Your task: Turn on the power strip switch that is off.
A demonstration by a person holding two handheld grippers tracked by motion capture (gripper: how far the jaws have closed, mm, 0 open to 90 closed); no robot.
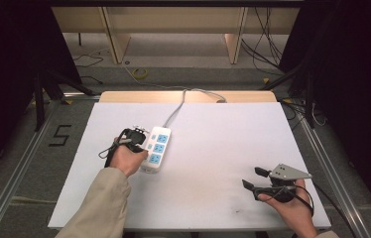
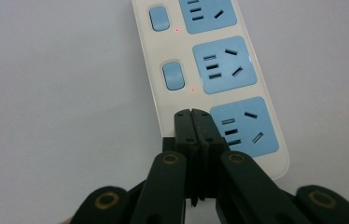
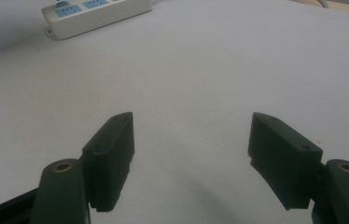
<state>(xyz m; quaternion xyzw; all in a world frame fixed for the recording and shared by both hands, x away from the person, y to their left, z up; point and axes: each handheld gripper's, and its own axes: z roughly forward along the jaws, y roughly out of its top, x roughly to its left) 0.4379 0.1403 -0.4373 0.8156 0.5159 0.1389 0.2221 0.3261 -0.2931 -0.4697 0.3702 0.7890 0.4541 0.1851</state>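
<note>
Left gripper (image 2: 192, 113) with fingers pressed together, tips on the power strip (image 1: 156, 148) at its near switch column. Strip lying left of centre on the worktop (image 1: 213, 148), clear of every edge. Right gripper (image 3: 191, 140) fingers spread wide, empty, over bare surface near the front right edge.
</note>
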